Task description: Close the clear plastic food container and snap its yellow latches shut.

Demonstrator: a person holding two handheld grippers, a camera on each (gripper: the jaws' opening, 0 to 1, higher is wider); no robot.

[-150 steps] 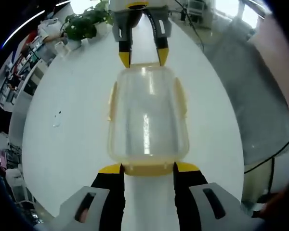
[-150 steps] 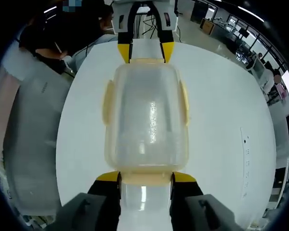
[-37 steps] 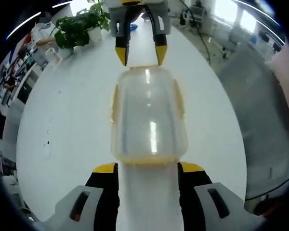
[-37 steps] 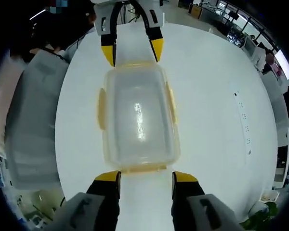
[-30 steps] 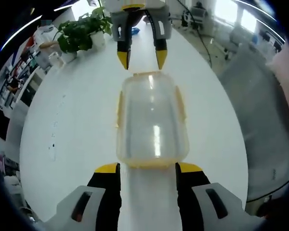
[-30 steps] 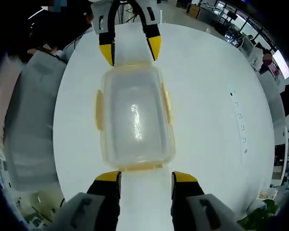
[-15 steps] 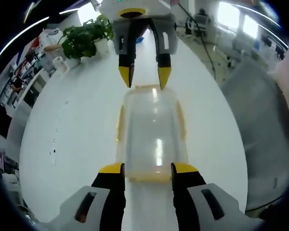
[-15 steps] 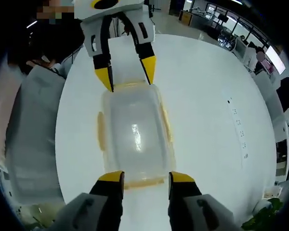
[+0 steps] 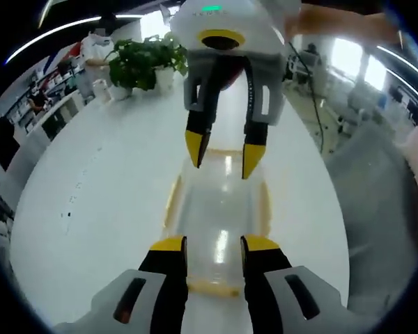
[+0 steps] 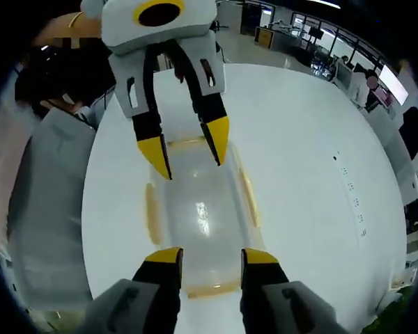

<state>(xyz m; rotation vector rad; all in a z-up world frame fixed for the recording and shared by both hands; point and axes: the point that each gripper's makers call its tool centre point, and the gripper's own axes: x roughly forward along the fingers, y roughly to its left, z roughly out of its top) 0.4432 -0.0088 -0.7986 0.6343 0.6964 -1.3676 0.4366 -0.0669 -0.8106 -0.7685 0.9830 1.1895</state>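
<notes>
Potted plant (image 9: 145, 61) behind container (image 9: 217, 209); power sockets (image 10: 352, 195) on table (image 10: 299, 139).

A wide white table (image 9: 90, 188) spreads through both views, with a row of small dark marks (image 10: 354, 202) along one side. At its far end in the left gripper view stands a potted plant (image 9: 145, 62) beside some white items (too blurred to name). Behind it bright windows (image 9: 348, 56) glare. Ceiling light strips (image 9: 70, 28) curve overhead. The right gripper view looks into an open office with desks (image 10: 313, 38) and screens.
</notes>
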